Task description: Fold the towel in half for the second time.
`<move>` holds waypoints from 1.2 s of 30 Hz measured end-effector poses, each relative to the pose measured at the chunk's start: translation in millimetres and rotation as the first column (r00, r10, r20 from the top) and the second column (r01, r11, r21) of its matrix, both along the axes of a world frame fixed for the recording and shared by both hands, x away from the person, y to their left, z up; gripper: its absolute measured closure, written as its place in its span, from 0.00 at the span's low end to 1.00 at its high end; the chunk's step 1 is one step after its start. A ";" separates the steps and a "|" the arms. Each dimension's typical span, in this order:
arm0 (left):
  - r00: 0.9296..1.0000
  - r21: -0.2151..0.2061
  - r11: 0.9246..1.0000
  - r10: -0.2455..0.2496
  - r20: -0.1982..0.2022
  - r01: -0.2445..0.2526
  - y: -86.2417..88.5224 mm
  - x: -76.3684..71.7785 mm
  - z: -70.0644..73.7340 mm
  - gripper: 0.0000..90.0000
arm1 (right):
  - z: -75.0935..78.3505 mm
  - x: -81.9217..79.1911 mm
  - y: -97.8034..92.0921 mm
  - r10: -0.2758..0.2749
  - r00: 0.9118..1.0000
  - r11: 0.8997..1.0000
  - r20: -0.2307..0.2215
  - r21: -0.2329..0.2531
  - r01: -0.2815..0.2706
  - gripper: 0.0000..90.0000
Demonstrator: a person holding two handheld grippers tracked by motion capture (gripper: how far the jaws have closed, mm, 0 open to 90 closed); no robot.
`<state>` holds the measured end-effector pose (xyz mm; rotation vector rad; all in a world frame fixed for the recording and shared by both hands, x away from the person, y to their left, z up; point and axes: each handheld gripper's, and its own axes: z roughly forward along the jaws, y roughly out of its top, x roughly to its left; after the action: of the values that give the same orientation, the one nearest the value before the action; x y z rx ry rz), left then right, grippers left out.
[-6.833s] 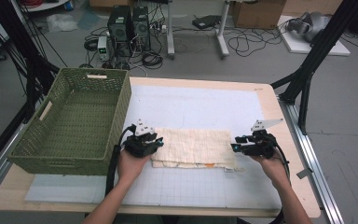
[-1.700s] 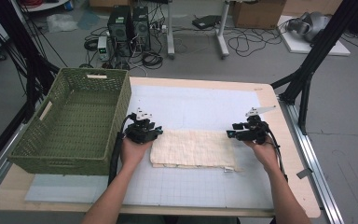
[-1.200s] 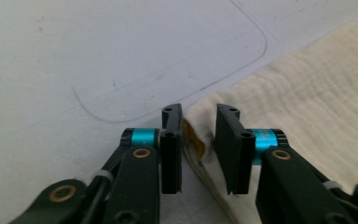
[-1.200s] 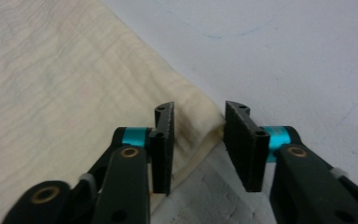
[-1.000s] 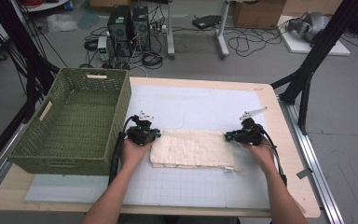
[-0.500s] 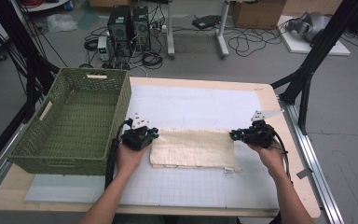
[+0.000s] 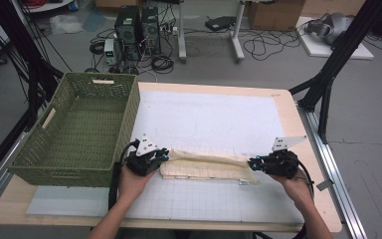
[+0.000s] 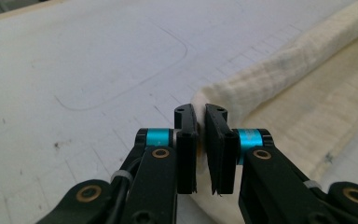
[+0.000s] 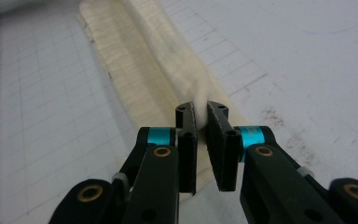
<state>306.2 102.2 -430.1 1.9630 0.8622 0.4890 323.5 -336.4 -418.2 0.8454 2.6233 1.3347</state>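
both claws, left claw (image 7: 163,157) and right claw (image 7: 252,164), are pinching the cream woven cloth (image 7: 206,166), seemingly mid-fold on the table (image 7: 219,107); folding is probably remaining, green wicker basket (image 7: 82,127) waiting.

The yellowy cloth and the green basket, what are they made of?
The cloth looks like soft woven cotton, maybe gauze: matte cream, with a crinkly ribbed weave that folds limply where the left gripper and right gripper pinch it. The basket looks like woven wicker or plastic strands, matte olive green, with an open criss-cross weave; which of the two is unclear.
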 end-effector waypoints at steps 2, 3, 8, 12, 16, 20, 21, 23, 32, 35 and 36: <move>1.000 0.015 1.000 -0.010 -0.014 0.010 1.2 -4.5 -3.8 0.90 | -3.1 -4.1 -1.0 0.003 1.000 1.000 -0.003 -0.010 -0.003 0.91; 1.000 0.020 1.000 -0.016 -0.024 0.016 2.0 -6.3 -5.7 0.89 | -5.5 -5.6 -2.2 0.003 1.000 1.000 -0.006 -0.006 -0.003 0.91; 0.999 0.036 0.999 -0.034 -0.038 0.035 3.8 -12.2 -9.7 0.88 | -12.7 -12.2 -4.1 0.015 0.999 1.000 -0.040 -0.013 -0.015 0.84; 0.998 0.055 0.997 -0.055 -0.023 0.056 2.6 -14.1 -9.5 0.93 | -2.0 -13.6 -9.0 -0.003 1.000 0.999 -0.019 0.034 0.004 0.76; 0.997 0.070 0.994 -0.078 -0.015 0.079 1.3 -14.1 -11.0 0.96 | 13.1 -8.3 -7.1 -0.015 1.000 0.998 0.019 0.068 0.013 0.73; 0.996 0.081 0.993 -0.083 -0.012 0.084 2.2 -13.9 -11.5 0.96 | 22.2 3.3 7.4 0.004 0.999 0.998 0.038 0.064 -0.006 0.72; 0.996 0.081 0.993 -0.084 -0.012 0.085 3.0 -13.9 -11.4 0.96 | 23.0 6.4 11.1 0.010 0.999 0.998 0.043 0.055 -0.013 0.73; 0.996 0.078 0.993 -0.084 -0.011 0.085 4.6 -14.0 -11.3 0.96 | 22.1 12.0 16.3 0.021 0.999 0.999 0.034 0.025 -0.022 0.76; 0.995 0.078 0.992 -0.096 -0.007 0.097 5.4 -13.9 -10.7 0.96 | 19.3 21.9 8.5 -0.032 0.999 0.999 0.018 0.021 0.031 0.78; 0.995 0.076 0.992 -0.096 -0.009 0.096 4.7 -14.9 -11.1 0.96 | 26.0 24.9 7.0 -0.053 0.998 0.998 0.026 0.028 0.052 0.74; 0.995 0.078 0.992 -0.097 -0.008 0.097 4.4 -15.1 -11.1 0.96 | 28.5 27.0 7.7 -0.053 0.998 0.998 0.027 0.030 0.052 0.72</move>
<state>291.1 106.6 -441.2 2.0677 0.7559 0.4686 350.5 -328.7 -389.7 0.8869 2.5487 1.3644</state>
